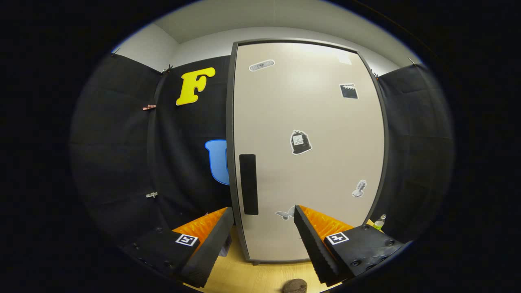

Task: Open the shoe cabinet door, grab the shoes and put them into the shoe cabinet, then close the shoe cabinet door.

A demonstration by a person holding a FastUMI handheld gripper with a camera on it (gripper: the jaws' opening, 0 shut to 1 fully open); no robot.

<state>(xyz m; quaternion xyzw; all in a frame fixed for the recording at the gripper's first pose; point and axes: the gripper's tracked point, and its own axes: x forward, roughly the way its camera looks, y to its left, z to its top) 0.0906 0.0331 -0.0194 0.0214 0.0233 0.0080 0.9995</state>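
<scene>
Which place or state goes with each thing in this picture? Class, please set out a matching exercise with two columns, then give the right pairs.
Things:
1. cabinet door
2. dark handle
3. tongs
4. small bottle

Places or states:
A. on the floor beside the cabinet's right edge
B. open, holding nothing
C. closed, with stickers on its front
D. upright strip near the door's left edge, just beyond the left finger

Right pairs: 1-C, 2-D, 3-B, 4-A
</scene>
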